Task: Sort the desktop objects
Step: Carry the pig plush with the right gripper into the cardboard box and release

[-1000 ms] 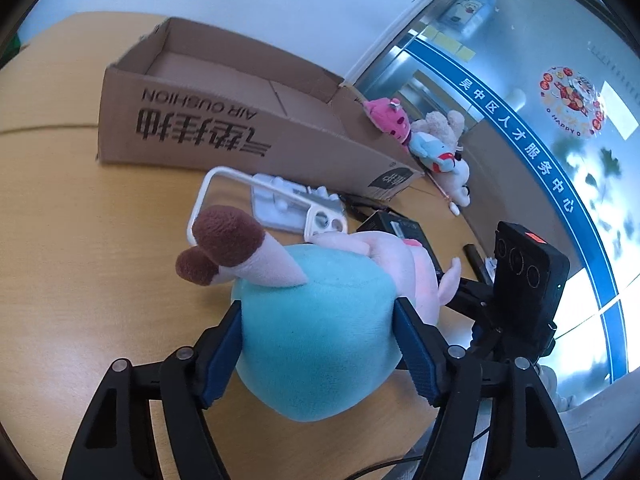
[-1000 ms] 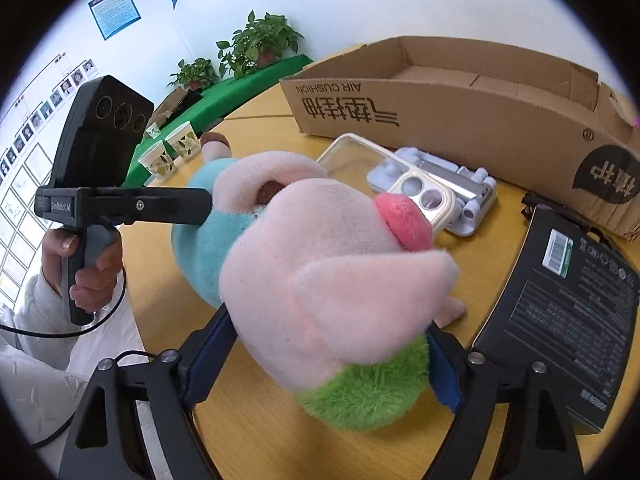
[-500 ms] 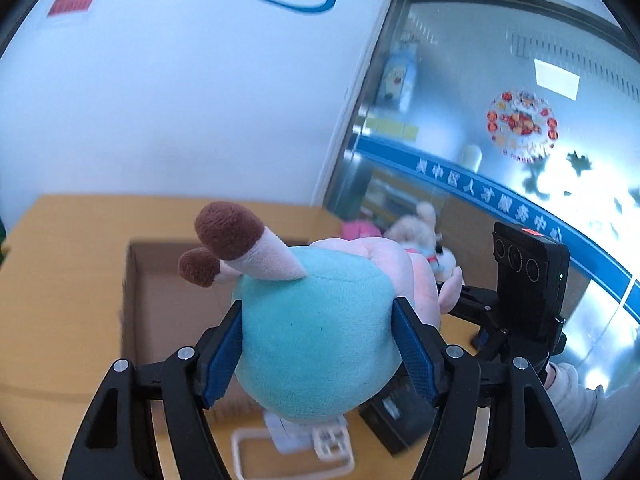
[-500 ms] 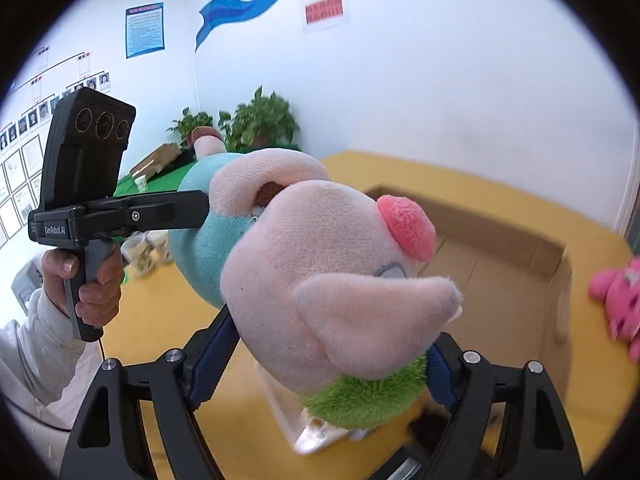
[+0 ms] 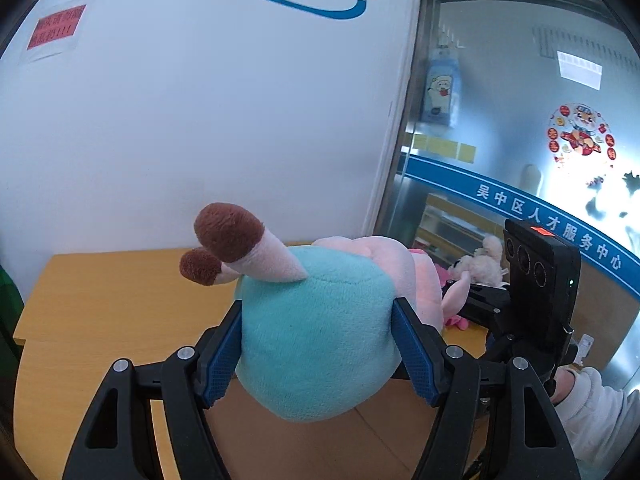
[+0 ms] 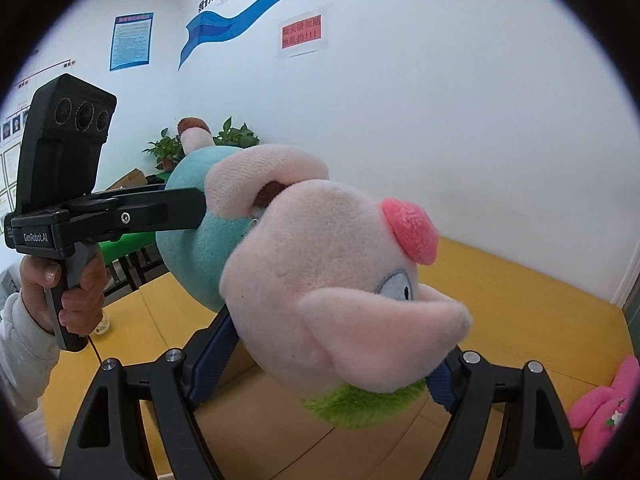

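Note:
A plush pig (image 5: 320,344) with a teal body, pink head and brown-tipped feet hangs in the air above the wooden table (image 5: 104,300), carried by both grippers. My left gripper (image 5: 320,354) is shut on its teal body, blue pads pressed into both sides. In the right wrist view my right gripper (image 6: 324,364) is shut on the pig's pink head (image 6: 320,292), above its green tuft. The left gripper's body (image 6: 80,208) shows there at the left, gripped by a hand. The right gripper's body (image 5: 540,292) shows at the right of the left wrist view.
A pink plush toy (image 6: 604,404) lies at the table's right edge. A white plush (image 5: 480,264) and a pink one sit behind the pig near the glass door. Potted plants (image 6: 168,152) stand by the far wall. A brown cardboard surface lies under the grippers.
Both grippers have lifted the pig well up off the table. The cardboard box, phone case and black box have dropped out of view; the wall and door now fill the background.

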`<move>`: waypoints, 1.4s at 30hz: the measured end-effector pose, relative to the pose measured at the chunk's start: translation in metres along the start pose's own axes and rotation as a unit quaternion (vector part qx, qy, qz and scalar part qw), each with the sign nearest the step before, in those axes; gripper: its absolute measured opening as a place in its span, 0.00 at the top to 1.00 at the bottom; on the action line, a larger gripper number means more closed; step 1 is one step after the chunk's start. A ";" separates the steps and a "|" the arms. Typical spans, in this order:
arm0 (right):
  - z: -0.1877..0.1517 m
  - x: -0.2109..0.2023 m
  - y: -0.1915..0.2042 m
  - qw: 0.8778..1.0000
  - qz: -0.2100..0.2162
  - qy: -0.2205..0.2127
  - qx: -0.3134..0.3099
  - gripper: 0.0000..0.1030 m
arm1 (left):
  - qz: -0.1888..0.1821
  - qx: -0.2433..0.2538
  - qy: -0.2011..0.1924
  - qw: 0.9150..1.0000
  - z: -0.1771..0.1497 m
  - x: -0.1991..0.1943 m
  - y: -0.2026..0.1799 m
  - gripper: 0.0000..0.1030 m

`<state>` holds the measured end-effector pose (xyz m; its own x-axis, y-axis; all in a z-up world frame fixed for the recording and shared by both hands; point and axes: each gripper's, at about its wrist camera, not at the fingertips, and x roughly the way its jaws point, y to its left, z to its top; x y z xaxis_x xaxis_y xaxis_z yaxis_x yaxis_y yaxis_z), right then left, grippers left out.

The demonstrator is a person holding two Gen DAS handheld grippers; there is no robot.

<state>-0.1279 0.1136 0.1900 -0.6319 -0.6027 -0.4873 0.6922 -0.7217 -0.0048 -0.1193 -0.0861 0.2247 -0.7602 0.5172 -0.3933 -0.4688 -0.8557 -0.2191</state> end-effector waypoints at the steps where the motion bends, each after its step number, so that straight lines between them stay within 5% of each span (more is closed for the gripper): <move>1: -0.002 0.009 -0.005 1.000 -0.002 0.003 -0.002 0.20 | 0.003 -0.009 0.010 1.000 -0.002 0.015 0.013 0.33; 10: -0.080 0.162 -0.037 0.996 -0.037 0.076 0.010 0.23 | 0.063 -0.077 0.138 0.985 -0.068 0.146 0.107 0.33; 13: -0.101 0.180 -0.030 0.992 -0.069 0.106 -0.018 0.24 | 0.051 -0.093 0.178 0.978 -0.085 0.164 0.124 0.33; 16: -0.101 0.177 -0.027 0.992 -0.051 0.115 -0.013 0.22 | 0.067 -0.077 0.186 0.977 -0.087 0.161 0.120 0.29; 19: -0.105 0.174 -0.029 0.990 -0.027 0.138 0.017 0.19 | 0.088 -0.081 0.243 0.963 -0.102 0.170 0.119 0.29; 26: -0.105 0.157 -0.024 0.985 0.037 0.157 0.053 0.19 | 0.089 -0.084 0.246 0.961 -0.109 0.158 0.123 0.32; 36: -0.098 0.168 -0.019 0.981 0.040 0.181 0.050 0.19 | 0.076 -0.129 0.239 0.959 -0.106 0.130 0.122 0.33; 42: -0.093 0.140 -0.023 0.978 0.026 0.198 0.063 0.19 | 0.127 -0.085 0.229 0.961 -0.112 0.088 0.101 0.33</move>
<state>-0.2002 0.0769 0.0408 -0.3949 -0.4785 -0.7843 0.6554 -0.7450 0.1246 -0.1827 -0.1288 0.0677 -0.5443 0.2633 -0.7965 -0.1849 -0.9638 -0.1922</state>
